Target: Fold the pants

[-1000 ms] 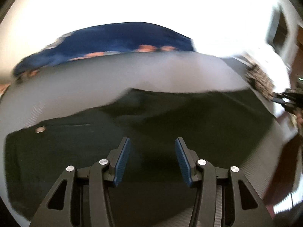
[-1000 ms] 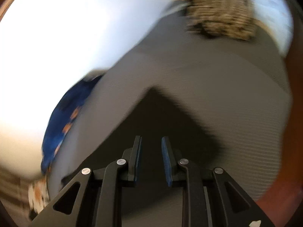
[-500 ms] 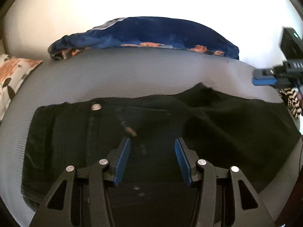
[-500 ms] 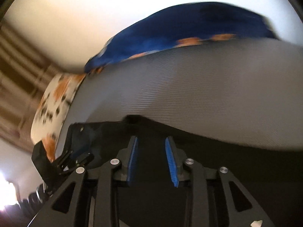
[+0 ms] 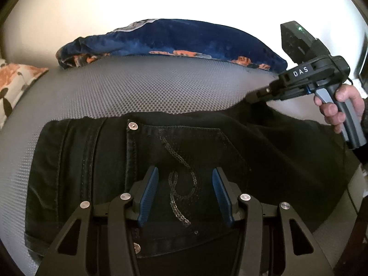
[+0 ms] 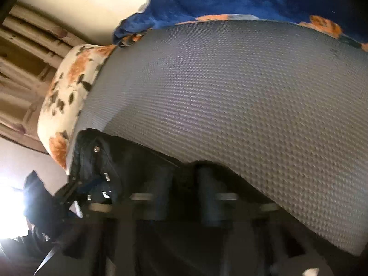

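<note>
Black pants (image 5: pixel 207 151) lie flat on a grey textured mattress (image 5: pixel 142 85), waistband to the left, sequined back pocket (image 5: pixel 184 161) in the middle. My left gripper (image 5: pixel 185 195) is open and empty, just above the pocket. My right gripper (image 5: pixel 249 97) shows in the left wrist view at the pants' far edge on the right, its tips down in the fabric. In the right wrist view my right gripper (image 6: pixel 182 174) is dark and blurred; its fingers (image 6: pixel 161 184) stand slightly apart at the pants' edge (image 6: pixel 138 161). Whether they pinch fabric is unclear.
A blue blanket with orange patches (image 5: pixel 174 39) lies along the far side of the mattress. A floral pillow (image 5: pixel 13 85) is at the left, also in the right wrist view (image 6: pixel 69 96). A dark wooden frame (image 5: pixel 358 230) edges the right side.
My right gripper has swung down to the far edge of the pants. My left gripper has moved closer over the back pocket, still open.
</note>
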Demonstrator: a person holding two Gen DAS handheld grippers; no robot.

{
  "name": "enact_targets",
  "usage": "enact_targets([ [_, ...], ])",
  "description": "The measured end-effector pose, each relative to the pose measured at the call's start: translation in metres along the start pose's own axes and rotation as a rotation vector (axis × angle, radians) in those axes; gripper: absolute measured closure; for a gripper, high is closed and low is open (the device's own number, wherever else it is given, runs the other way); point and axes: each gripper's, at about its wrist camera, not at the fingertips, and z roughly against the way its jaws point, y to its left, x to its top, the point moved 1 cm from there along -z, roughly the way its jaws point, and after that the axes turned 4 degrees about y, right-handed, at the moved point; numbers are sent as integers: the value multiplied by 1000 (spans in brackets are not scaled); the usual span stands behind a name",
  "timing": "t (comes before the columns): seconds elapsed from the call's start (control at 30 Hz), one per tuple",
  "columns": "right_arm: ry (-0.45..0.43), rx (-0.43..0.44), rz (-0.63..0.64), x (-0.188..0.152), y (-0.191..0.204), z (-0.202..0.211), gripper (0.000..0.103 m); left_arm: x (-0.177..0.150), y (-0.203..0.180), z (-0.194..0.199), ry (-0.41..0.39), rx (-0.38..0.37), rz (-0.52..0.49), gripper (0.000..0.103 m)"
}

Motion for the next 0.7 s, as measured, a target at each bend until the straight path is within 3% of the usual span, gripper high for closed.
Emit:
enact_targets([
  [0.13,-62,-49,-7,5,1,0,94,-2,4,0,-9,-19,10,53],
  [0.27,-86,-152,-3,3,-1,-22,95,-4,5,-1,-14,-23,6,53],
  [0.4,-122,-137,-49,3,-5,-21,93,-3,1,-2,-6,4,-19,53],
  [0.5,-146,-99,-91,-2,-11,0,83,2,-4,1,17,28,-37,52],
  [0.6,-170,-75,-63,-14,-12,35,81,10,-13,12,-4,16,-54,52],
  [0.7,-193,-132,-64,-34,-28,73,79,22,-28,15,-20,-11,-84,49],
])
